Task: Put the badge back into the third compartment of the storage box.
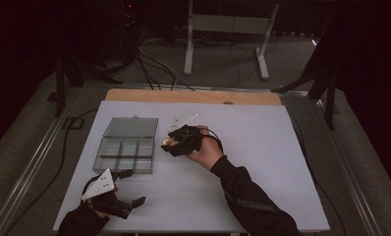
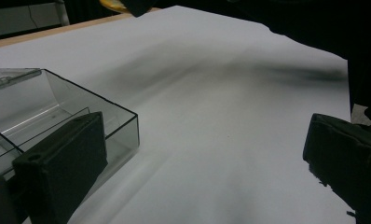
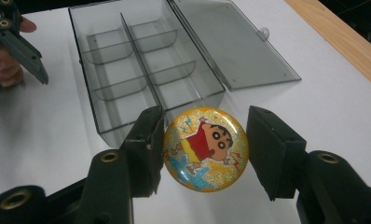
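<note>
**Q:** Right gripper point(image 3: 205, 149) — what does it carry, and where does the load sit?

**A:** Its two black jaws are clamped on a round yellow badge point(image 3: 205, 148) with a cartoon figure printed on it. The badge sits edge-on between the pads, face up toward the gripper's camera and off the white table point(image 1: 262, 172). In the high view the same gripper point(image 1: 170, 145) hovers just beside the right edge of the clear compartment box point(image 1: 127, 153).

**Q:** Where is the box relative to that gripper?

**A:** Directly ahead of the jaws and slightly below them. The box's hinged lid point(image 3: 230, 42) lies open and flat, ahead and to the right of the jaws. Its divided cells point(image 3: 141, 65) appear empty.

**Q:** And the left gripper point(image 1: 129, 187)?

**A:** Released: its jaws stand wide apart with nothing between them, low over the table. One jaw stands in front of the near corner of the box point(image 2: 123, 126); whether it touches the wall cannot be told.

**Q:** How is the step best done?

**A:** Judged from the pose, the badge is headed for a cell. Carry it forward over the near wall, centre it above one cell, tilt it so its width clears the dividers, lower it, and only then let the jaws part. The left gripper could steady the box if it slides.
</note>
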`<move>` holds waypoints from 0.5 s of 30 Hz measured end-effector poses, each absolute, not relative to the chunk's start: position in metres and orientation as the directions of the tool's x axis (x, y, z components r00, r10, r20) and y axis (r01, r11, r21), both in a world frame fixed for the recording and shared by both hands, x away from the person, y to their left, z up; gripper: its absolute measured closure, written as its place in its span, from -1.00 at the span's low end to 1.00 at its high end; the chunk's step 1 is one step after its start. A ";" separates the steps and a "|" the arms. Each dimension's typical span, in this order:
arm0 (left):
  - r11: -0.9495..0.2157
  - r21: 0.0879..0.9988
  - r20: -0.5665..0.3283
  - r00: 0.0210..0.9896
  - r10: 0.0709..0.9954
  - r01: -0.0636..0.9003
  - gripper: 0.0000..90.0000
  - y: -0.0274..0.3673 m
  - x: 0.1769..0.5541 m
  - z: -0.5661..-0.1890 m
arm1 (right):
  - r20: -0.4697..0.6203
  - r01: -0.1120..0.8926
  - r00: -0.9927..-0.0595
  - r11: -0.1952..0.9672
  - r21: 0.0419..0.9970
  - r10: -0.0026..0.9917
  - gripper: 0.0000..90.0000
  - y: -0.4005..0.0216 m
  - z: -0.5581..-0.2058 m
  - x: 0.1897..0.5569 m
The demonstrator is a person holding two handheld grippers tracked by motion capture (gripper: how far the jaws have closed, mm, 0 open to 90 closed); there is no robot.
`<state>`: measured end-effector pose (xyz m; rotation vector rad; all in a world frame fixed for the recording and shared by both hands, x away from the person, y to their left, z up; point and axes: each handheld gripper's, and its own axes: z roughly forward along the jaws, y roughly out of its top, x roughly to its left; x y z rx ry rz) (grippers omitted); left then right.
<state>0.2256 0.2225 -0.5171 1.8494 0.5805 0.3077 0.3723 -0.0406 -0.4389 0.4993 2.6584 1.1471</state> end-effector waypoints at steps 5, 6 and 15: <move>-0.262 0.935 -0.069 0.845 0.530 0.241 -1.00 0.223 0.226 -0.517 | -0.049 0.224 -0.925 0.644 0.732 0.377 0.05 -0.031 -0.437 0.375; -0.258 0.936 -0.072 0.845 0.530 0.241 -1.00 0.223 0.226 -0.517 | -0.049 0.222 -0.925 0.643 0.733 0.376 0.05 -0.030 -0.437 0.375; -0.261 0.935 -0.070 0.845 0.530 0.241 -1.00 0.223 0.225 -0.517 | -0.045 0.216 -0.931 0.646 0.733 0.362 0.05 -0.015 -0.436 0.378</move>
